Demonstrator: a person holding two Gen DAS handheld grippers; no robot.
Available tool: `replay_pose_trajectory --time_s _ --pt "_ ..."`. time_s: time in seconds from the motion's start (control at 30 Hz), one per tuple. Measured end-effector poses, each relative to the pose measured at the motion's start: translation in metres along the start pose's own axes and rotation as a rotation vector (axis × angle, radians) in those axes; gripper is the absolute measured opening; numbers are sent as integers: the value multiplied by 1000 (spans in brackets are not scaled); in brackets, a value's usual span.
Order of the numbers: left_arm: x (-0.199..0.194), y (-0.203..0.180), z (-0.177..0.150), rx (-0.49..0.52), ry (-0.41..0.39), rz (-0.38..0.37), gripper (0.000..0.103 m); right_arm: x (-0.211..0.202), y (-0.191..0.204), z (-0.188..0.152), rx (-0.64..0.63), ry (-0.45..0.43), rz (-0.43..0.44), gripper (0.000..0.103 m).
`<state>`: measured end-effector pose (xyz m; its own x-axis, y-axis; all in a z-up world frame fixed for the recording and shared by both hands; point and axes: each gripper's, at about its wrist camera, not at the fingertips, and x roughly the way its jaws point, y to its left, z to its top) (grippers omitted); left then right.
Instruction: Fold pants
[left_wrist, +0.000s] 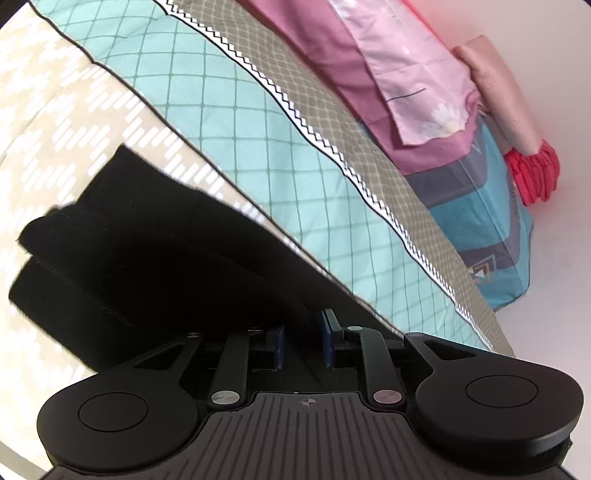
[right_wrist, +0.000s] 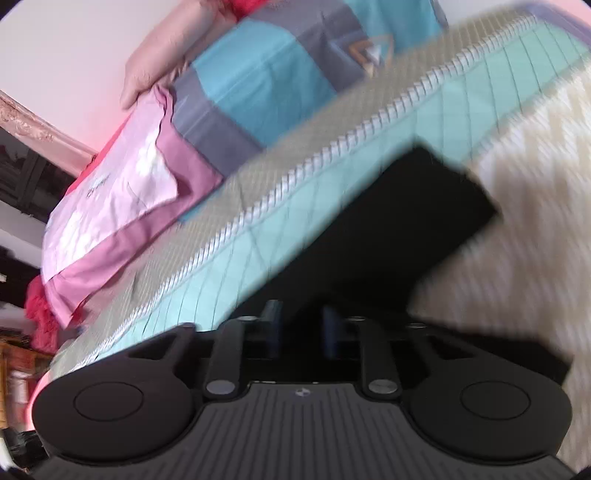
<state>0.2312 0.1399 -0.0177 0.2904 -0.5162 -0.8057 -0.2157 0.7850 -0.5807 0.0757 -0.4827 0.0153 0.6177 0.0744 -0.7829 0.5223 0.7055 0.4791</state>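
Note:
Black pants (left_wrist: 147, 251) lie on the patterned bedspread (left_wrist: 229, 125), with both leg ends spread toward the left of the left wrist view. My left gripper (left_wrist: 303, 338) is shut on the black pants fabric, which runs between its blue pads (left_wrist: 327, 334). In the blurred right wrist view the black pants (right_wrist: 406, 221) stretch away toward the upper right. My right gripper (right_wrist: 302, 332) is shut on the pants fabric near its end.
The bedspread has a cream band, a teal checked band and a grey band with a zigzag stripe (left_wrist: 332, 147). Pink and blue pillows (left_wrist: 424, 110) and a red cloth (left_wrist: 535, 177) are stacked at the wall. A pillow pile (right_wrist: 166, 166) shows in the right view.

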Motion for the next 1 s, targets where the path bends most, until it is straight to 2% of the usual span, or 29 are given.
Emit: replay_pose_trajectory --time_s 0.03,0.07,0.17,0.23,0.3,0.37,0.43,0.53,0.6,0.63,0.67,0.7,0.73,0.8,0.87,0.93,1.0 --pt "-5 2 5 2 -14 -24 103 -2 2 3 -38 -54 -17 54" --pt "-13 2 7 9 -36 -49 103 -4 3 6 -76 -95 -39 71" --pt "-38 7 11 13 -146 -66 103 -25 -6 2 -128 -233 -120 72" --pt "-44 5 9 36 -200 -11 103 -40 -17 -12 -131 -321 -182 73" --pt "-44 -2 1 90 -225 79 103 -53 -26 -35 -143 -376 -226 73" --pt "-40 -10 -12 158 -224 130 103 -61 -33 -60 -167 -407 -254 74" --pt "-33 -21 -29 225 -219 159 103 -64 -41 -84 -175 -437 -302 80" --pt "-21 -38 -50 312 -204 185 103 -63 -50 -98 -146 -470 -379 79" --pt "-10 -47 -60 365 -175 205 103 -61 -49 -93 -145 -486 -369 81" --pt "-4 -50 -64 380 -155 210 103 -61 -48 -91 -171 -481 -349 84" --pt "2 -53 -66 387 -139 210 103 -58 -46 -89 -214 -465 -327 91" --pt "7 -54 -67 392 -126 210 103 -52 -43 -86 -262 -435 -315 91" --pt "10 -55 -68 395 -118 214 103 -47 -43 -85 -299 -414 -325 89" --pt "15 -55 -69 393 -106 222 103 -34 -42 -81 -352 -375 -364 69" --pt "16 -55 -71 387 -95 219 103 -25 -40 -74 -370 -381 -414 63" --pt "17 -54 -72 386 -89 232 103 -32 -42 -62 -310 -458 -501 67" --pt "17 -53 -74 390 -85 244 103 -46 -49 -56 -216 -539 -520 84"
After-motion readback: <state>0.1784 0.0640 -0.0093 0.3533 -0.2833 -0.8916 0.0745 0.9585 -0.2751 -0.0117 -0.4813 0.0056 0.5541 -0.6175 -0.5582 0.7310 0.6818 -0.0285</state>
